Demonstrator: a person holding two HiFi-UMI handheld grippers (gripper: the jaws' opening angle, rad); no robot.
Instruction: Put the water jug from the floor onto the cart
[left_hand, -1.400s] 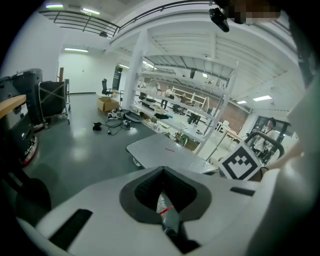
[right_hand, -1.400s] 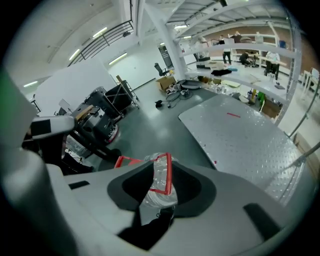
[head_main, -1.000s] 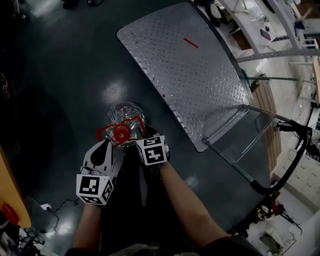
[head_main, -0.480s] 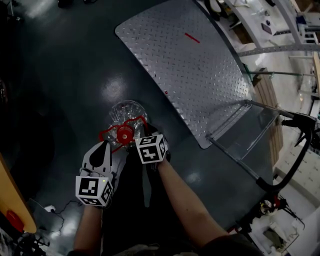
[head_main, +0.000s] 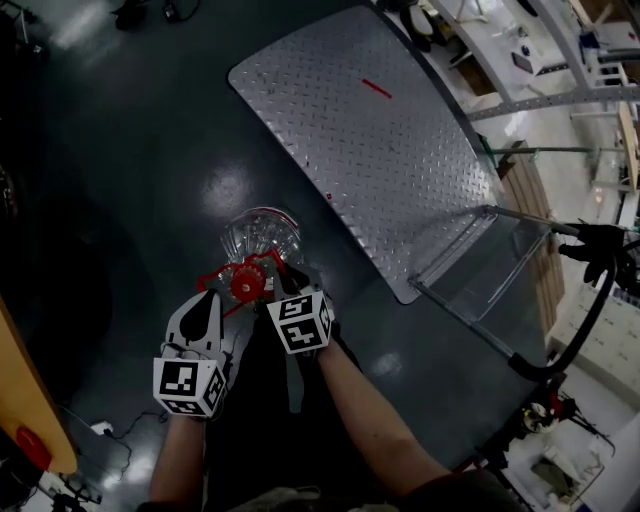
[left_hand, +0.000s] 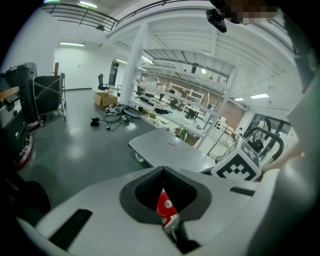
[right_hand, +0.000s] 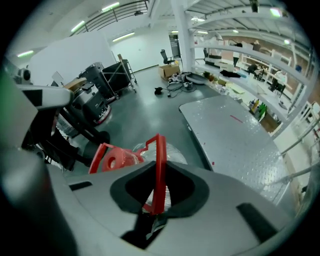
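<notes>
Left claw (head_main: 210, 297) and right claw (head_main: 282, 288) meet at the lower middle of the head view, both on the red handle (head_main: 268, 260) of the water jug (head_main: 262, 232), which stands on the dark floor (head_main: 130, 150) just left of the cart (head_main: 380, 150). In the left gripper view the left claw (left_hand: 165, 210) is nearly closed, pinching a red piece of the handle in its notch. In the right gripper view the right claw (right_hand: 155, 197) has the upright strap of the handle (right_hand: 160, 165) between its pads; its jaws are opening slightly at this moment, though the strap looks pinched. The red cap (right_hand: 111, 160) sits just beyond. I judge this to be the grasp step: the hold is taken and the lift is only beginning. Next the jug needs raising straight up until its base clears the cart's edge, then carrying toward the upper right of the frame and setting down on the bare ribbed deck. With a clear, likely heavy jug hanging from a thin handle, the right claw should tighten before much weight comes on.
</notes>
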